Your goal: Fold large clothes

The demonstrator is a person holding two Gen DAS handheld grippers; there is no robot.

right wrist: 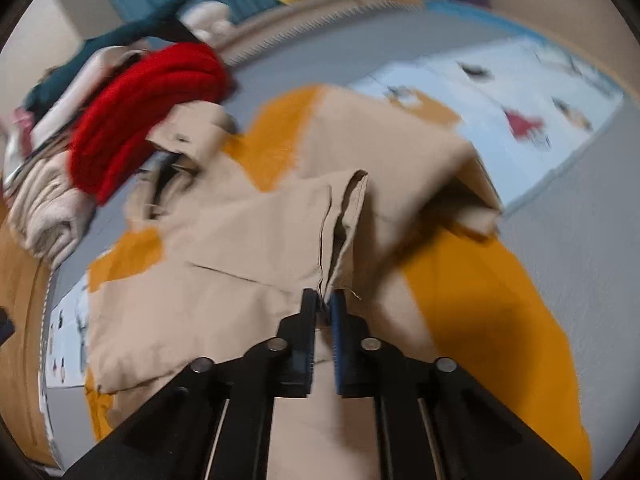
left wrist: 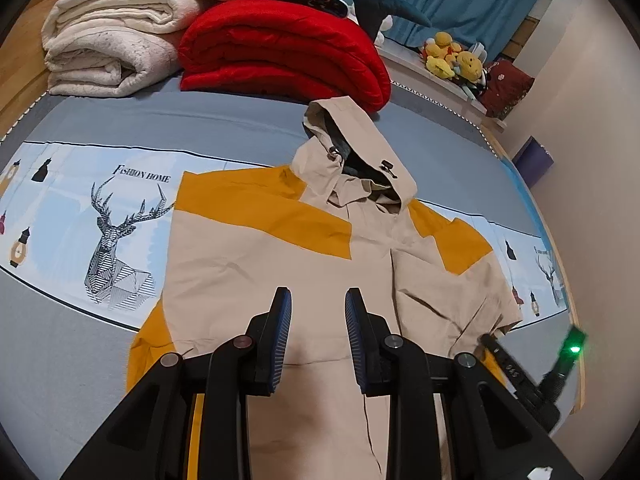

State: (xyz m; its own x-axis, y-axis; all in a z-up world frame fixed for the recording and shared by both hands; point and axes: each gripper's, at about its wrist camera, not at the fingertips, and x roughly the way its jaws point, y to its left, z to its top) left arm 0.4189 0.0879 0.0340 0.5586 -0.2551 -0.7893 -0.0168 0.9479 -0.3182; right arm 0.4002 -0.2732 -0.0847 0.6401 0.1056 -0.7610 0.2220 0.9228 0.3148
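Barely begun: the jacket (left wrist: 280, 264) is spread on the bed (left wrist: 80, 344).
One sleeve is pinched in the right gripper (right wrist: 325, 300) fingers; left gripper (left wrist: 318, 300) fingers are held narrowly apart, empty.

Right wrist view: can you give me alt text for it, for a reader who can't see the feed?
The right tongs are shut on a raised fold of the beige and mustard-yellow hooded jacket, which lies on a grey printed bedsheet. A folded red blanket sits beyond the hood; the picture is motion-blurred.
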